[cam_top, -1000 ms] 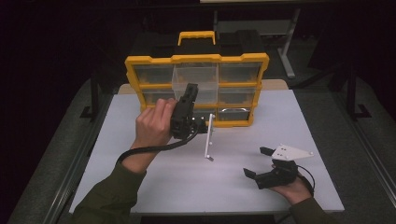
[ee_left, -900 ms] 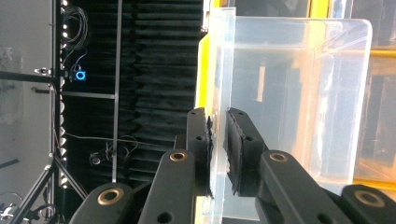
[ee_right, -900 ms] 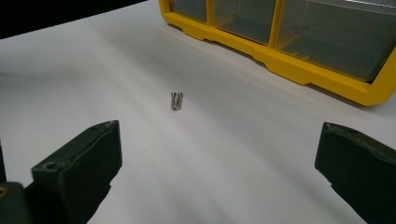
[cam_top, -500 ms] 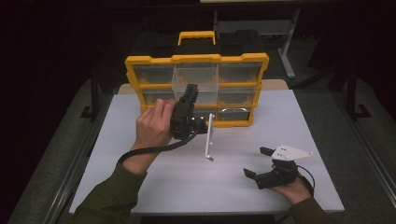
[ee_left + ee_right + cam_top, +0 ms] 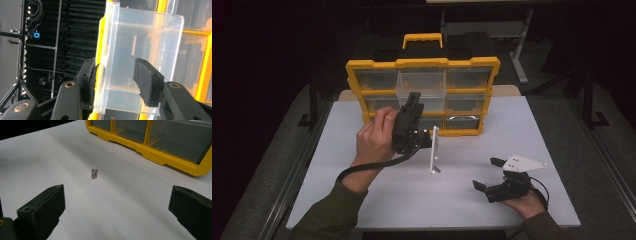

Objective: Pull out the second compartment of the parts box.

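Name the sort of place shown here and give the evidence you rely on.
Probably a lab or recording studio set up for handling trials: a white table stands among dark curtained walls, with a yellow drawer organiser on it, and camera stands with cables behind.

The left gripper [image 5: 116, 82] has just been opening its black jaws around the front wall of a clear plastic drawer [image 5: 140, 50]; the right pad stands off it. The drawer juts from a yellow organizer [image 5: 203, 72]. Dark room at left.
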Demonstrator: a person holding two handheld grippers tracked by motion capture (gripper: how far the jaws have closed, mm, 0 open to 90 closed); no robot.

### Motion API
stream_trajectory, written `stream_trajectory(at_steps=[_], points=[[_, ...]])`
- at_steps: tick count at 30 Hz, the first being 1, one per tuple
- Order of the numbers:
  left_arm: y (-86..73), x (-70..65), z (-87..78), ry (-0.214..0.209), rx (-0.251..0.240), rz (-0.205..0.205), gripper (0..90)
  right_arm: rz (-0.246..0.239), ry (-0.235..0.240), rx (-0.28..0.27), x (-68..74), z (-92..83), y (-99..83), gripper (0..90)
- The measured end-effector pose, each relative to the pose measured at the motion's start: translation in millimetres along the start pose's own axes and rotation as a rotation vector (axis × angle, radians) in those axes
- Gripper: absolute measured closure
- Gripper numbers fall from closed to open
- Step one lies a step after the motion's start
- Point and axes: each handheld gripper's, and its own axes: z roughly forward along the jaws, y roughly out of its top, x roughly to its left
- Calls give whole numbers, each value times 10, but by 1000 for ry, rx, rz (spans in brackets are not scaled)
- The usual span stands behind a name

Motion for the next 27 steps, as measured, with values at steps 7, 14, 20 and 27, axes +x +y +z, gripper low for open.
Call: stream_trajectory(at_steps=[7,14,20,27], points=[[10,-95,-55,-5,-9,-4,445,0,0,-1,-2,0,-1,0],[8,-201,-82,-17,-19,-14,418,1,-2,-1,2,0,-1,0],[17,-294,-103,-39,-17,-14,411,-1,0,0,0,3,-2,0],[47,-410,-126,-65,-17,-19,407,1,-2,0,5,0,-4,0]])
